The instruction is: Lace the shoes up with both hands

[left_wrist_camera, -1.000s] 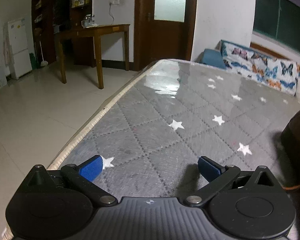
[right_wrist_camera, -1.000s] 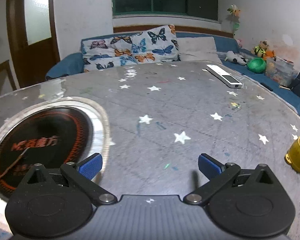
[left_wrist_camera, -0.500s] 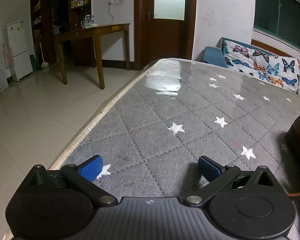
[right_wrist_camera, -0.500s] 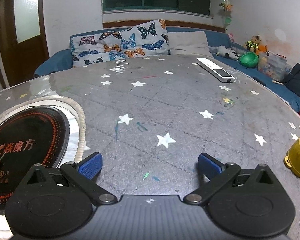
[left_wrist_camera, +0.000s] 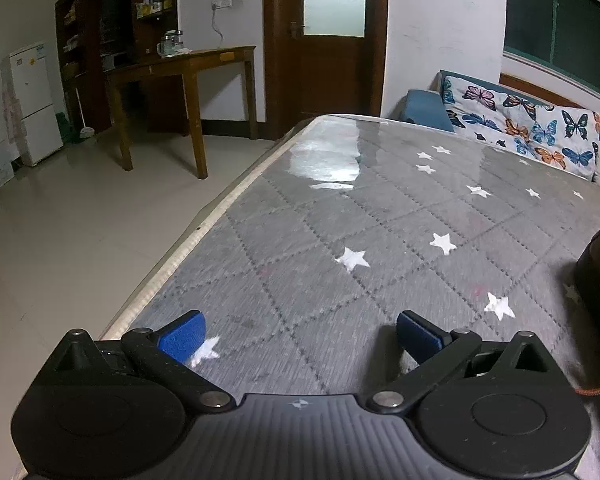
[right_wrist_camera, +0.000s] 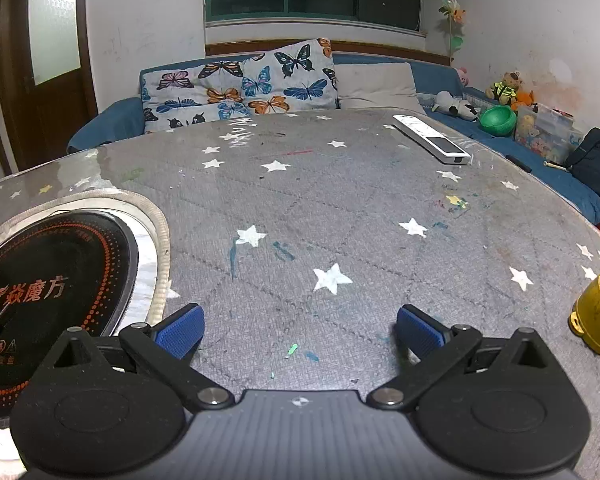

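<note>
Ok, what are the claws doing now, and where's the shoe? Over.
Left claw open, empty, over the grey star cover. Right claw open, empty. Dark brown thing with an orange lace at left view's right edge, probably the shoe. Nothing between.

Both wrist views sit low and close over the grey starred counter (left_wrist_camera: 380,216), each looking forward along its own tool. The left view faces the far door (left_wrist_camera: 332,40) and left floor; the right view faces the butterfly cushion (right_wrist_camera: 240,84) and window. They share the counter and, probably, that cushion.
</note>
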A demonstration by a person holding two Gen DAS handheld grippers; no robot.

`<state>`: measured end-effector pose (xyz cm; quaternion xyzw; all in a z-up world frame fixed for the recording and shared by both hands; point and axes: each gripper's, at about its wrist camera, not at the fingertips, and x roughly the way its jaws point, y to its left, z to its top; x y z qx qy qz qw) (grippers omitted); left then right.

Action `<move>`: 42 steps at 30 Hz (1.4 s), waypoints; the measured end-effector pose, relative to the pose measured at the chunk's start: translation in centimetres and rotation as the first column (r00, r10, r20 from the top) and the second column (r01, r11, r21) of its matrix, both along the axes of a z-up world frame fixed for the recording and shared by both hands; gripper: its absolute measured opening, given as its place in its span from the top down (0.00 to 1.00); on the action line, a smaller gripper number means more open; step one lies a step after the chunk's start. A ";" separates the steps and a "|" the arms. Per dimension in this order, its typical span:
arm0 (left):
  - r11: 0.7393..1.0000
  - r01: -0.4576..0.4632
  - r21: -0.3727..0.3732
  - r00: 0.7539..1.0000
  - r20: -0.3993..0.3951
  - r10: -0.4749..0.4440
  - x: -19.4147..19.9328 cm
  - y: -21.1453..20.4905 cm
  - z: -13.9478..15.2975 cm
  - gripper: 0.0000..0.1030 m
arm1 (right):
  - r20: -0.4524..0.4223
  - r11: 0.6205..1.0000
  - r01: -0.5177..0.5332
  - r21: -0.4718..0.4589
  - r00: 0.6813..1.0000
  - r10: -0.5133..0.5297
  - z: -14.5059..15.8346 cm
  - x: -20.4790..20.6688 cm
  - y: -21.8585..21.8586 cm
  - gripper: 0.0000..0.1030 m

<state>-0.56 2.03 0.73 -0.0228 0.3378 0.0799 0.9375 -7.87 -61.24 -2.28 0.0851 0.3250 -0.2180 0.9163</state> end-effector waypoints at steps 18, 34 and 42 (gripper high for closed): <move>1.000 0.002 0.000 1.000 0.000 -0.002 0.0 0.6 0.4 0.00 | 0.003 1.000 -0.002 0.001 1.000 0.002 -0.2 0.1 -0.2 0.00; 1.000 0.002 0.001 1.000 0.001 -0.002 0.0 0.5 0.2 0.00 | 0.003 1.000 -0.003 0.001 1.000 0.003 -0.2 0.0 -0.1 0.00; 1.000 0.002 0.001 1.000 0.001 -0.002 0.0 0.5 0.2 0.00 | 0.003 1.000 -0.005 0.001 1.000 0.005 -0.3 0.1 -0.4 0.00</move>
